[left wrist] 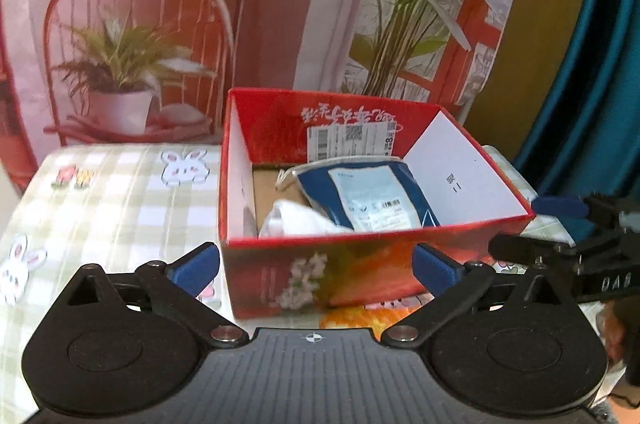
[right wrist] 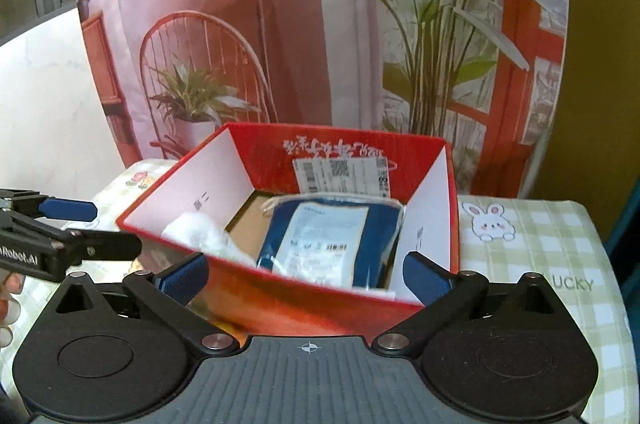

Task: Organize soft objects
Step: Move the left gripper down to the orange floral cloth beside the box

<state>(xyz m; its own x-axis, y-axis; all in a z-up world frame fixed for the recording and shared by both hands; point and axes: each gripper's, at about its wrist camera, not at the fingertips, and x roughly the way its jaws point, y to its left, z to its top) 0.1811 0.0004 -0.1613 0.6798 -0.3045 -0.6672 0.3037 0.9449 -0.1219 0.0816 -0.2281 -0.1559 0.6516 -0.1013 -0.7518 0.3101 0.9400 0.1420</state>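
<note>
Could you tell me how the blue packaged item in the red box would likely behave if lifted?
The blue packaged item looks soft-wrapped in film, so it would probably flex and sag. The glossy wrap may be slippery. It lies slanted against the red box wall, so it should slide out freely.

Left wrist view. Left gripper (left wrist: pixel 316 264) at 6 o'clock, its blue fingers (left wrist: pixel 196 264) spread wide, nothing between them but the near wall of the red box (left wrist: pixel 360 276) beyond. Inside the box: a blue packet (left wrist: pixel 412 192) with a white label, toward 3 o'clock, and a white soft bundle (left wrist: pixel 296 220) beside it. Checked table (left wrist: pixel 112 200) at 9 o'clock. Right gripper (left wrist: pixel 576 236) at 3 o'clock, open-fingered.
</note>
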